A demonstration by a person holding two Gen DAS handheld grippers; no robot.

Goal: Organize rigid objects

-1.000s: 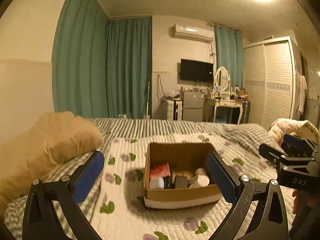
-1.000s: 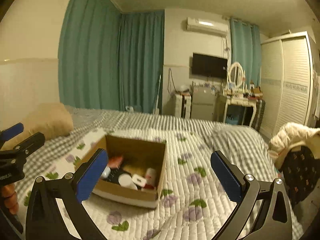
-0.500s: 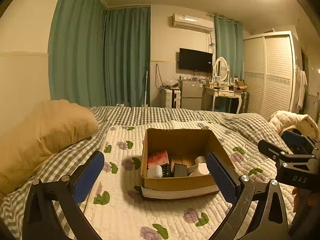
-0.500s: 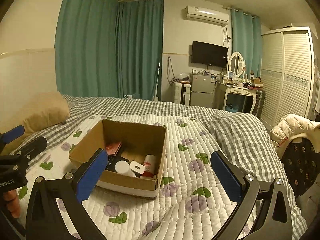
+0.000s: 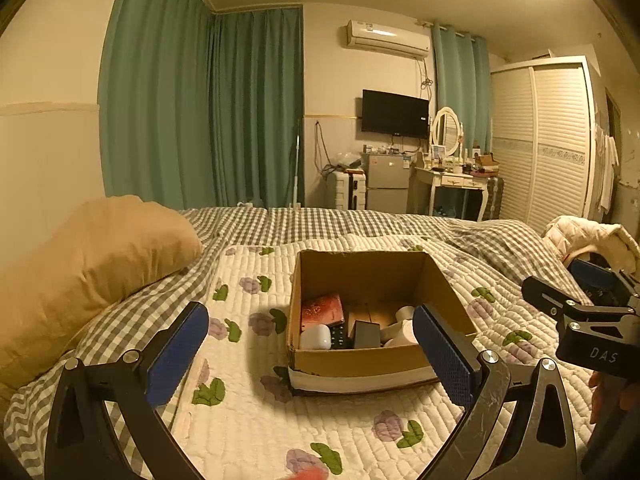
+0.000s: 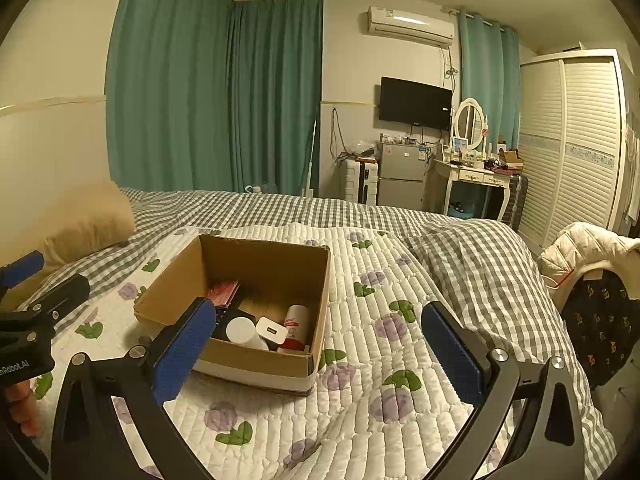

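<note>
On the bed, near the middle of the floral quilt (image 5: 240,412), sits the cardboard box (image 5: 360,356), open at the top and upright. We find the rigid objects gathered inside it: a red patterned packet (image 5: 322,312) leaning at the left wall, a white rounded case (image 5: 315,337) at the near left corner, a dark block (image 5: 366,334) beside it, and in the right wrist view a white charger (image 6: 272,330) lying against a red-and-white bottle (image 6: 297,326). They lie loosely heaped, not sorted; we judge the organising not yet begun, or the box to be the collecting point.

Our left gripper (image 5: 312,352) hangs short of the box's near wall, fingers spread wide and holding nothing; the box shows between them, which suggests a lining-up for a reach. Our right gripper (image 6: 320,348) is likewise spread and empty, set to the box's right, its left finger in front of the near wall. Neither touches the box.

Beyond, a tan pillow (image 5: 92,264) rests on the checked bedsheet (image 5: 320,224) to the left. A cream jacket (image 6: 584,244) lies over a chair at the right. Green curtains (image 5: 200,112), a wall television (image 5: 395,114), an air conditioner (image 5: 386,38), a dressing table (image 5: 456,178) with mirror and a louvred wardrobe (image 5: 556,140) fill the far side under warm ceiling light.
</note>
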